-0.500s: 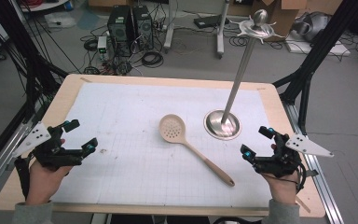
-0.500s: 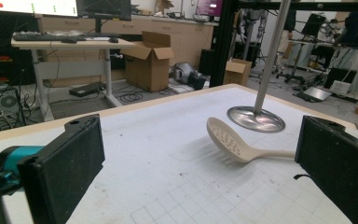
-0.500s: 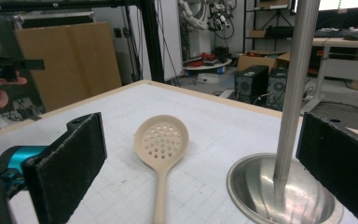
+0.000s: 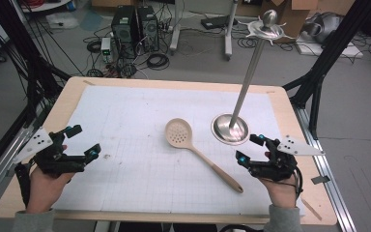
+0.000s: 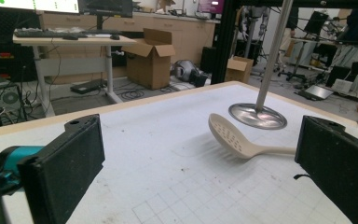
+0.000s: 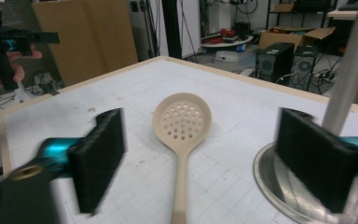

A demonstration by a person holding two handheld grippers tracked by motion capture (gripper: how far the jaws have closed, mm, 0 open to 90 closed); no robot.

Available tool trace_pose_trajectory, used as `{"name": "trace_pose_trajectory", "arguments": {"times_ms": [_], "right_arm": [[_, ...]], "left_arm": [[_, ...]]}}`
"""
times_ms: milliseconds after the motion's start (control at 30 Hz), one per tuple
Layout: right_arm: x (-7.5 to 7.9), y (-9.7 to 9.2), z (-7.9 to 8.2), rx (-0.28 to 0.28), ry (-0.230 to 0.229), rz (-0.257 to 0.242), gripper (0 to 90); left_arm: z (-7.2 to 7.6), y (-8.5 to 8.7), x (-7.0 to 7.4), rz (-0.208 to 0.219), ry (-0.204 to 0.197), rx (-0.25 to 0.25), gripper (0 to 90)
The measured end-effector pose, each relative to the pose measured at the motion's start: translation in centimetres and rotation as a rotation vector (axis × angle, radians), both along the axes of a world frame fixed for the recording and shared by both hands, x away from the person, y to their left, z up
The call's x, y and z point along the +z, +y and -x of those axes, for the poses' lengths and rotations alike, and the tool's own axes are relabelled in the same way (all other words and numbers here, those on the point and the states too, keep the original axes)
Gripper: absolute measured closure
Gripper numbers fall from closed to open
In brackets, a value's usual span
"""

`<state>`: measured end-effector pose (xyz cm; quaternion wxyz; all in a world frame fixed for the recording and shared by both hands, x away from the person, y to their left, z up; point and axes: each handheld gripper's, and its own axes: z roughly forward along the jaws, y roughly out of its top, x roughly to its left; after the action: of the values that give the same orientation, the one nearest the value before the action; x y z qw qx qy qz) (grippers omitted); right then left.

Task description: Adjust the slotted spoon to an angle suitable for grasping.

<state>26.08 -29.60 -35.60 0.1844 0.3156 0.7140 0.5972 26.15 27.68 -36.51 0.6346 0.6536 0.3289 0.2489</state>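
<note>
A beige slotted spoon (image 4: 179, 133) lies mid-table on the white gridded mat, its handle running toward the near right. In the right gripper view its bowl (image 6: 182, 119) sits ahead between the jaws, with the handle coming toward the camera. My right gripper (image 4: 249, 149) is open just right of the handle, with nothing between its jaws. My left gripper (image 4: 83, 140) is open at the near left, well clear of the spoon (image 5: 235, 140). In both gripper views the gripper's own pair of jaws stands wide apart: left gripper (image 5: 200, 140), right gripper (image 6: 205, 140).
A metal stand with a round base (image 4: 230, 128) and a tall tilted pole (image 4: 251, 67) stands just behind my right gripper. The same base (image 6: 279, 186) is close to the right jaw. The wooden table rim (image 4: 174, 82) frames the mat; computers and cables lie on the floor beyond.
My right gripper has shifted a little to the left, toward the spoon's handle. The left gripper, spoon and stand keep their places.
</note>
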Motion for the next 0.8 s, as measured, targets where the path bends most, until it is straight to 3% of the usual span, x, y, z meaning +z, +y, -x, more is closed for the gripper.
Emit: {"name": "trace_pose_trajectory", "arguments": {"times_ms": [100,167,233,267,333,367,400,567,800], "right_arm": [[-0.3,0.4,-0.3,0.011,0.021,0.011,28.6],[-0.8,1.1,-0.6,0.012,0.036,0.037,40.8],[-1.0,1.4,-0.6,0.01,0.036,0.044,45.3],[-1.3,1.8,-0.7,0.007,0.027,0.066,55.1],[-1.3,1.9,-0.7,0.003,0.02,0.076,59.6],[-1.5,2.3,-0.8,0.02,0.028,0.075,68.8],[-1.5,2.3,-0.8,0.02,0.028,0.075,68.8],[-2.0,3.4,-1.6,0.038,0.038,0.113,88.1],[-2.5,4.7,-2.8,0.062,0.066,0.131,89.5]], "left_arm": [[0.0,0.1,-0.1,-0.002,0.004,-0.003,1.8],[0.0,0.3,-0.2,0.001,0.007,-0.001,1.8],[0.1,0.4,-0.3,0.002,0.01,0.002,1.8],[0.1,0.4,-0.3,0.004,0.011,0.001,1.8],[0.2,0.5,-0.4,0.0,0.015,0.001,1.8],[0.3,0.5,-0.5,-0.004,0.018,0.003,1.8],[0.3,0.6,-0.5,-0.002,0.018,0.005,1.8],[0.4,0.8,-0.7,-0.003,0.022,0.013,1.8],[0.6,0.9,-0.9,-0.022,0.025,0.017,1.8]]}}
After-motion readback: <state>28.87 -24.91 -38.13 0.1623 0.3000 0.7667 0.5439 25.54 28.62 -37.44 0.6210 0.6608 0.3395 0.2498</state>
